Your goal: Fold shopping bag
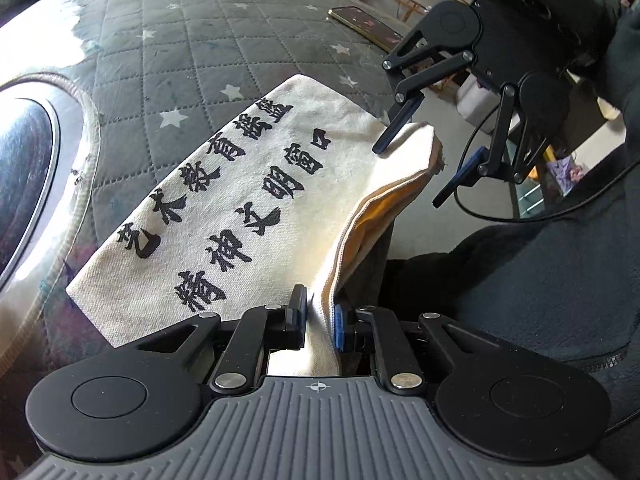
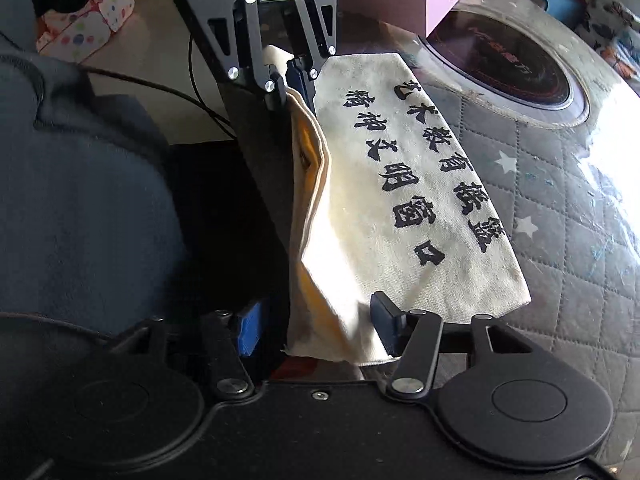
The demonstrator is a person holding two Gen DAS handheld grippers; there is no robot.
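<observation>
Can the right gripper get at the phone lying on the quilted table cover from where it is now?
Probably yes. The right gripper is open, holds nothing, and the phone lies uncovered on the quilted cover beyond the shopping bag, with nothing between them. The left gripper clamps the bag's other end.

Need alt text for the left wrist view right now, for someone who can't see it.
The left gripper is shut on the near edge of a folded cream canvas bag with black lettering, lying on a star-patterned quilted surface. At the far corner, the right gripper stands open.
</observation>
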